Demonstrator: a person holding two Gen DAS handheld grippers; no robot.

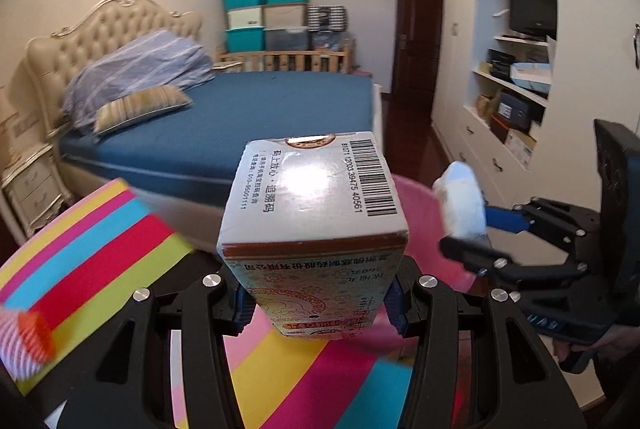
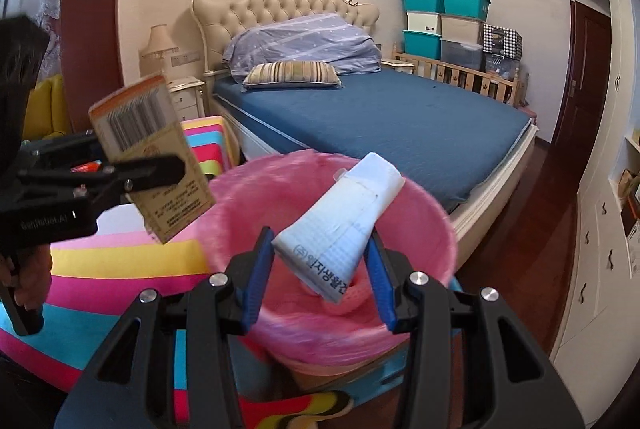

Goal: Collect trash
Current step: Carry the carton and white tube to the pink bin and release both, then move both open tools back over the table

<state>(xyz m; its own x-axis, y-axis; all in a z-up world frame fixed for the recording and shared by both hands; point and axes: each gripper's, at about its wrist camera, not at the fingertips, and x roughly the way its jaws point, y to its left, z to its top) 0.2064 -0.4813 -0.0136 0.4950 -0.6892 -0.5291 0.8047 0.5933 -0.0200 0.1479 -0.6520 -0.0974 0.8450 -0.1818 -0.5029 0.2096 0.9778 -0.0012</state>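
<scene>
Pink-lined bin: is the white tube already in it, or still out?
Out. The right gripper holds the white tube clamped between its blue pads, above the open mouth of the pink-lined bin.

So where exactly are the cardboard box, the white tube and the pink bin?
printed cardboard box (image 1: pixel 316 197): left wrist view, barcoded top face.
white squeezed tube (image 2: pixel 340 225): right wrist view, printed body.
pink-lined bin (image 2: pixel 256 213): right wrist view, inner wall.

The pink bin (image 2: pixel 280 197) gaped open just below my fingers (image 2: pixel 256 269); the bed (image 2: pixel 400 125) blocked the way beyond it.
</scene>
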